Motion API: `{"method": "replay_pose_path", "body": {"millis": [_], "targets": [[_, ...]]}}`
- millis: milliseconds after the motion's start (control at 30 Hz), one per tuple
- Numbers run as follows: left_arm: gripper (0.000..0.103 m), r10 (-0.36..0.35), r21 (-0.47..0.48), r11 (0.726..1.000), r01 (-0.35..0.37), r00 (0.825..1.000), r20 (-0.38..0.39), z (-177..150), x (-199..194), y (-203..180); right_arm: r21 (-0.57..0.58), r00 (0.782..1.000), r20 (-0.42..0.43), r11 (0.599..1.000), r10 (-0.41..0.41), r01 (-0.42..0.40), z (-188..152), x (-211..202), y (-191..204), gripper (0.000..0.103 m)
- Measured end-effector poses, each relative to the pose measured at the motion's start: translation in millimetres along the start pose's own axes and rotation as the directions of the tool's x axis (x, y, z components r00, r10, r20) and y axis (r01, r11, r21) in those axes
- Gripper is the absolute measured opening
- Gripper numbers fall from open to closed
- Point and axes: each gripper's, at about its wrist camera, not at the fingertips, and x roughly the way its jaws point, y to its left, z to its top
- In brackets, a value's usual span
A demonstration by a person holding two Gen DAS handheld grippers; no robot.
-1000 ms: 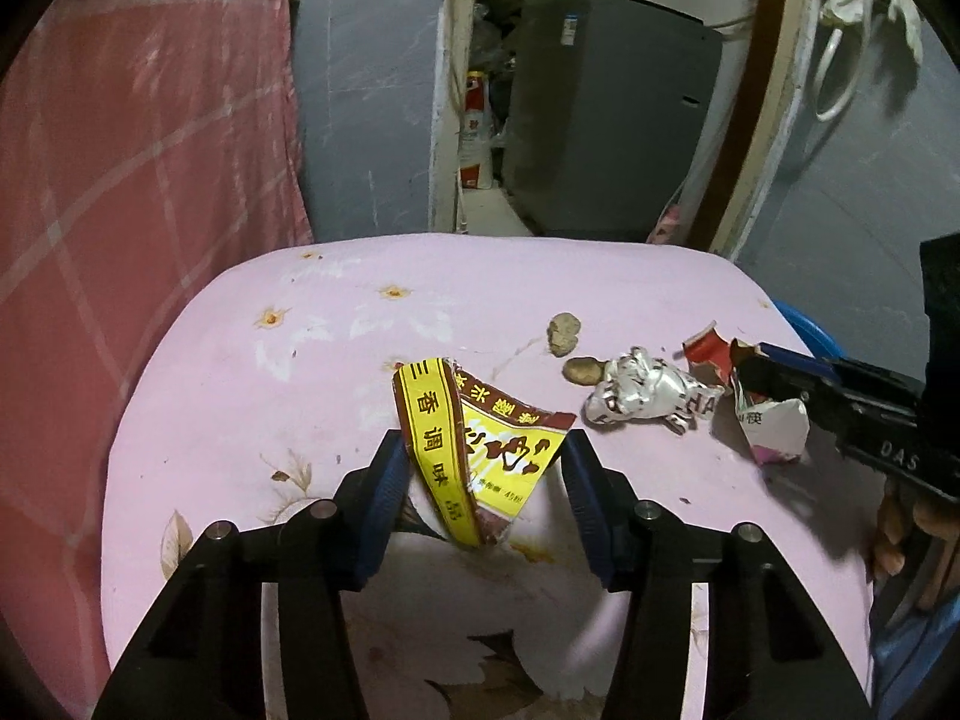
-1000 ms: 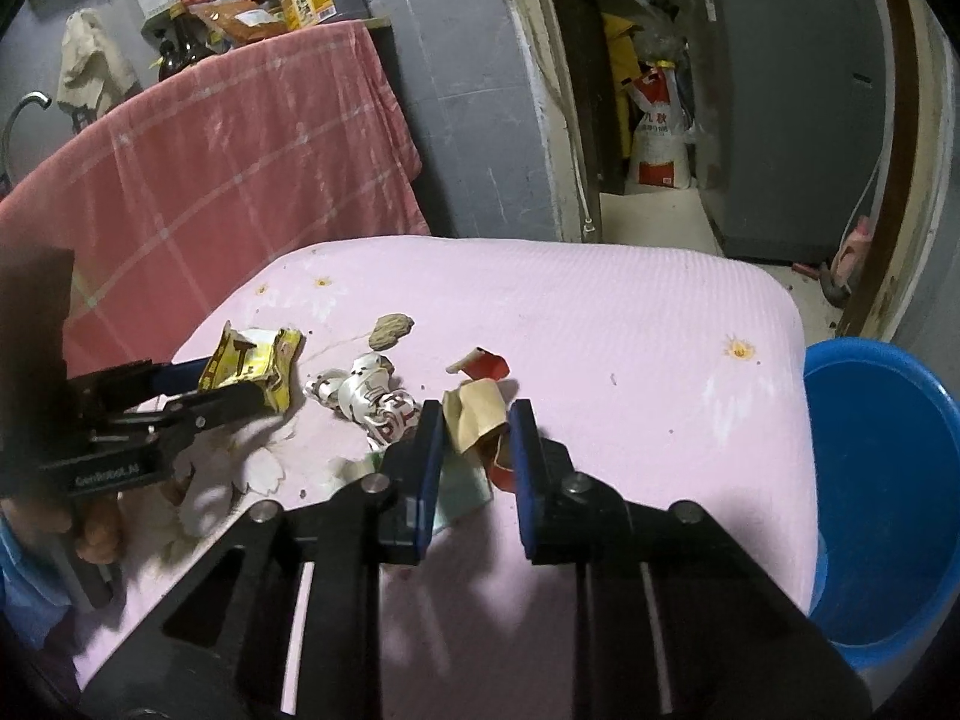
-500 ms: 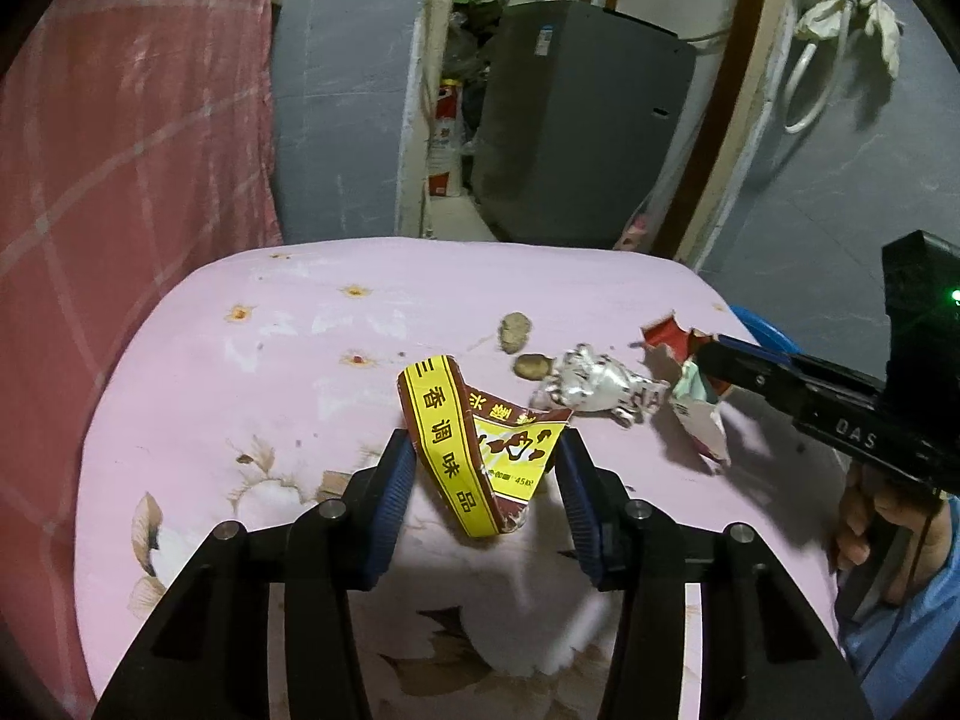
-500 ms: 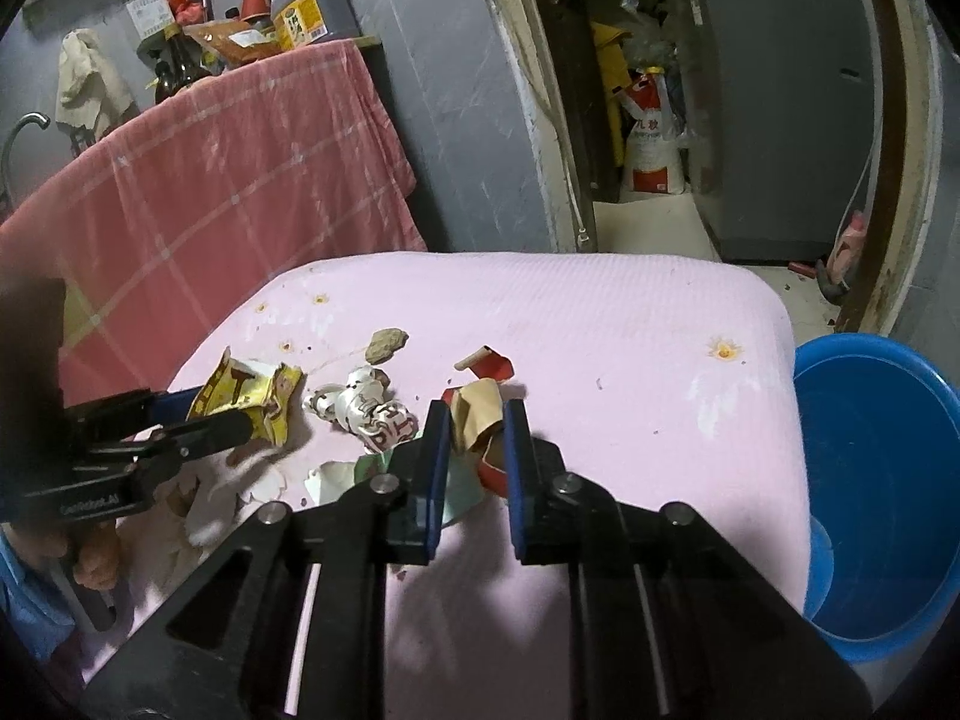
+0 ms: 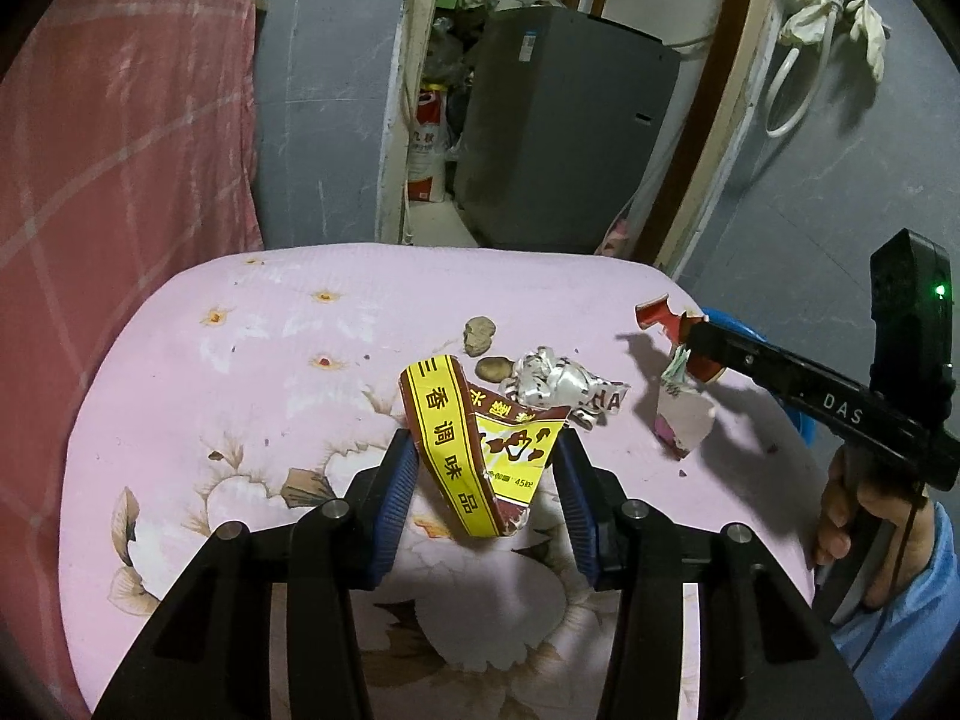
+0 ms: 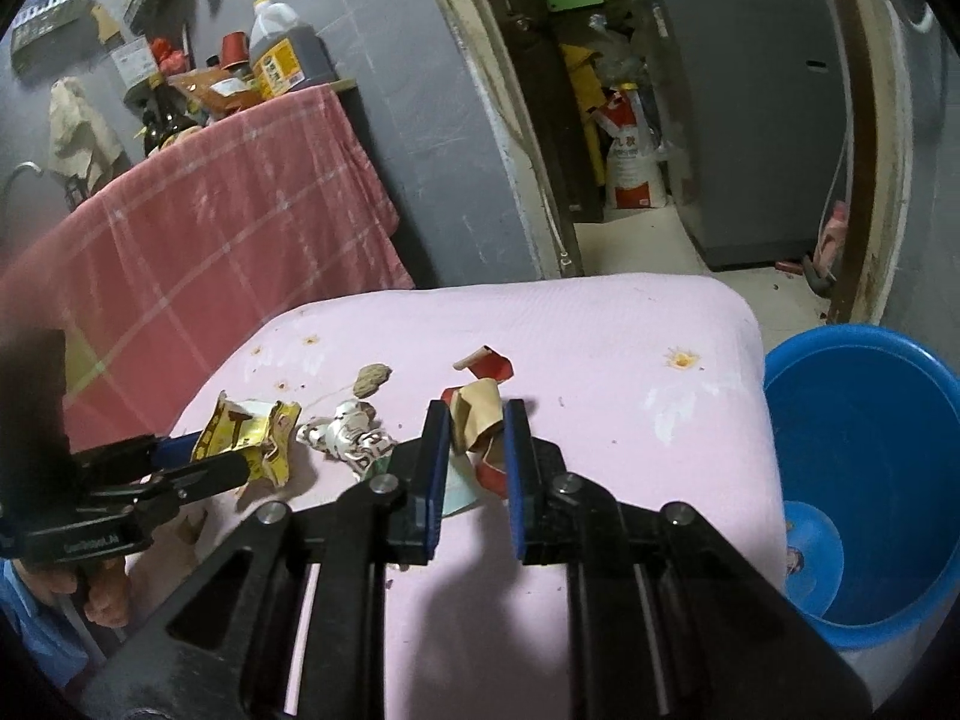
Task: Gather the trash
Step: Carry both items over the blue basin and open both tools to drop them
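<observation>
My left gripper is shut on a yellow and brown snack wrapper, held just above the pink flowered cushion. From the right wrist view, that left gripper and the yellow wrapper sit at the left. My right gripper is shut on a torn brown, red and white paper scrap. In the left wrist view the right gripper holds that scrap clear of the cushion, with its shadow below. A crumpled silver wrapper lies between the two grippers.
On the cushion also lie a brown lump, a small brown nut and a red scrap. A blue bucket stands beside the cushion's right edge. A pink checked cloth hangs behind on the left. A person's hand grips the right handle.
The right gripper pinched tighter on its paper scrap and raised it off the cushion. Both views have tilted up a little. The left gripper keeps hold of the yellow wrapper.
</observation>
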Motion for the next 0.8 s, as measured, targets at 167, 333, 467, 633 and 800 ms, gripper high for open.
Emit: {"method": "replay_pose_path", "body": {"millis": [167,333,467,633,800], "targets": [[0.041,0.005,-0.007,1.0,-0.005,1.0,-0.004,0.2,1.4,-1.7,0.01,0.999,0.015,0.999,-0.036,0.035,1.5,-6.4,-6.2,0.018],[0.041,-0.007,-0.024,1.0,0.007,1.0,0.016,1.7,-0.8,0.0,-0.001,0.996,0.063,0.998,-0.057,0.058,4.5,-17.8,-7.1,0.018],[0.04,-0.033,-0.047,0.998,0.037,0.996,0.078,5.0,-9.3,-3.2,-0.021,0.989,0.129,0.997,-0.067,0.071,6.2,-30.2,-2.8,0.018],[0.041,-0.063,-0.08,0.994,0.077,0.984,0.168,18.6,-18.4,-14.6,-0.058,0.964,0.254,0.993,-0.083,0.101,8.8,-52.0,6.0,0.018],[0.041,-0.096,-0.076,0.99,0.121,0.957,0.275,42.3,-32.7,-38.6,-0.067,0.901,0.404,0.977,-0.158,0.202,8.7,-80.7,10.3,0.018]]}}
